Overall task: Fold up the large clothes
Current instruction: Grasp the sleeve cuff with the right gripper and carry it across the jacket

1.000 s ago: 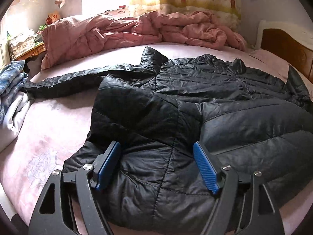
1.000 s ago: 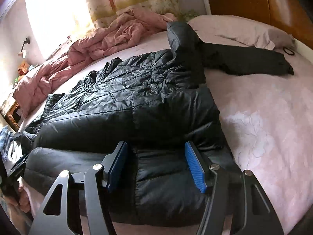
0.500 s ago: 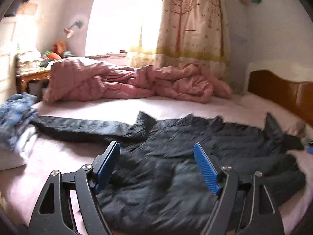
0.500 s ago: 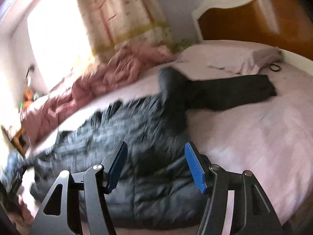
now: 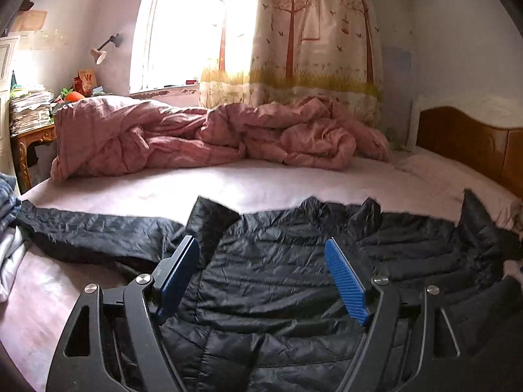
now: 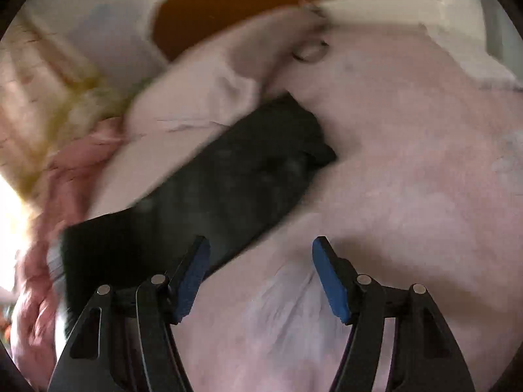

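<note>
A black quilted puffer jacket (image 5: 271, 277) lies spread flat on the pink bed sheet (image 5: 228, 186). One sleeve (image 5: 91, 232) stretches out to the left. My left gripper (image 5: 261, 274) is open and empty, held low over the jacket's body. In the right wrist view, which is blurred, the jacket's other sleeve (image 6: 235, 176) lies diagonally on the sheet (image 6: 408, 179). My right gripper (image 6: 260, 276) is open and empty, above the sheet just beside that sleeve's lower edge.
A crumpled pink duvet (image 5: 202, 134) lies along the far side of the bed under the curtained window (image 5: 307, 39). A wooden headboard (image 5: 470, 143) stands at right. Folded clothes (image 5: 8, 228) sit at the left edge. A pillow (image 6: 209, 98) lies by the sleeve end.
Both grippers have lifted and tilted up off the jacket hem. The right gripper has swung right toward the outstretched sleeve and the pillow. Both stayed open.
</note>
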{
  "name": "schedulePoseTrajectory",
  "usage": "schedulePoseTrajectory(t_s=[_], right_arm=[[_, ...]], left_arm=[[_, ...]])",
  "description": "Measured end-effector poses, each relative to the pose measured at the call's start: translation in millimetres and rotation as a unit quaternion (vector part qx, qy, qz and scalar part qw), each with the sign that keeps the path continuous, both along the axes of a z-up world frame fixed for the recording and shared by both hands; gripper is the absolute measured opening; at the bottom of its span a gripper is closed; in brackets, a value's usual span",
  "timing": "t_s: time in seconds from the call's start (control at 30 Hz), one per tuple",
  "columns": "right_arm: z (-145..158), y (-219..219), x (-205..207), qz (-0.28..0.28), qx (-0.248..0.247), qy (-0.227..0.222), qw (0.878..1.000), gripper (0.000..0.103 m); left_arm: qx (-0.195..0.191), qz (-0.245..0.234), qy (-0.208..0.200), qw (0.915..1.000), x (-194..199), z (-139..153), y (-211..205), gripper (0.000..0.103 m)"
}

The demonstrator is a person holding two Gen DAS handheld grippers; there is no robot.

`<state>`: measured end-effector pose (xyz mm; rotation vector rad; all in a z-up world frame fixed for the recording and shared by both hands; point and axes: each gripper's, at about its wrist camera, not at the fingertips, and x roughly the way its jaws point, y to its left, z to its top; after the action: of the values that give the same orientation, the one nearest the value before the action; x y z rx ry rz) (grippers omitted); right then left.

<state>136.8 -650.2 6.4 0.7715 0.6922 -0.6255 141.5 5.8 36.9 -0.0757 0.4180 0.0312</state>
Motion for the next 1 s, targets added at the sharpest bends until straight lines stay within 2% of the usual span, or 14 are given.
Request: schedulePoseTrajectory(t_s=[0.07, 0.13, 0.17, 0.2, 0.23, 0.27, 0.3, 0.33, 0.4, 0.53, 0.67, 0.77, 0.9, 1.0], right_arm=[[0, 0, 13, -0.023, -0.051, 0.008, 0.998, 0.068], [1, 2, 24, -0.027, -0.071, 0.022, 0.997, 0.07], [1, 1, 28, -0.035, -0.078, 0.024, 0.996, 0.063], [1, 1, 28, -0.04, -0.079, 0.018, 0.996, 0.027], [2, -2, 25, -0.034, -0.067, -0.006, 0.997, 0.006], [-1, -7, 22, -0.011, -0.029, -0.039, 0.999, 0.002], [0, -9, 17, -0.015, -0.016, -0.047, 0.999, 0.002], [5, -8, 13, -0.023, -0.028, -0.046, 0.998, 0.002], [31, 4, 2, -0.009, -0.063, -0.074, 0.995, 0.002], [103, 51, -34, 0.063, -0.107, -0.18, 0.976, 0.002], [167, 129, -54, 0.185, -0.152, -0.248, 0.939, 0.002], [196, 190, -50, 0.261, -0.18, -0.267, 0.91, 0.002], [207, 276, -23, 0.367, -0.177, -0.266, 0.874, 0.002], [196, 346, -3, 0.422, -0.189, -0.244, 0.853, 0.002]], left_arm=[[-0.001, -0.007, 0.009, 0.9999, 0, -14, -1, 0.078], [-0.004, -0.008, 0.021, 0.9998, 3, -23, -2, 0.078], [-0.005, -0.008, 0.025, 0.9996, 4, -25, -2, 0.078], [-0.007, -0.006, 0.028, 0.9996, 5, -26, -2, 0.078], [-0.008, 0.0, 0.027, 0.9996, 5, -26, -1, 0.078], [-0.008, 0.002, 0.024, 0.9997, 4, -27, -1, 0.078], [-0.008, 0.0, 0.022, 0.9997, 2, -26, -1, 0.078], [-0.007, 0.0, 0.019, 0.9998, 1, -26, -1, 0.078], [-0.002, 0.0, 0.016, 0.9999, -1, -26, -3, 0.078], [0.004, 0.002, 0.011, 0.9999, -2, -26, -4, 0.078], [0.003, 0.002, 0.01, 0.9999, -3, -26, -3, 0.078], [0.005, 0.004, 0.01, 0.9999, -4, -26, -4, 0.078], [0.003, 0.004, 0.008, 1.0, -5, -26, -5, 0.078], [0.001, 0.004, 0.008, 1.0, -5, -25, -5, 0.078]])
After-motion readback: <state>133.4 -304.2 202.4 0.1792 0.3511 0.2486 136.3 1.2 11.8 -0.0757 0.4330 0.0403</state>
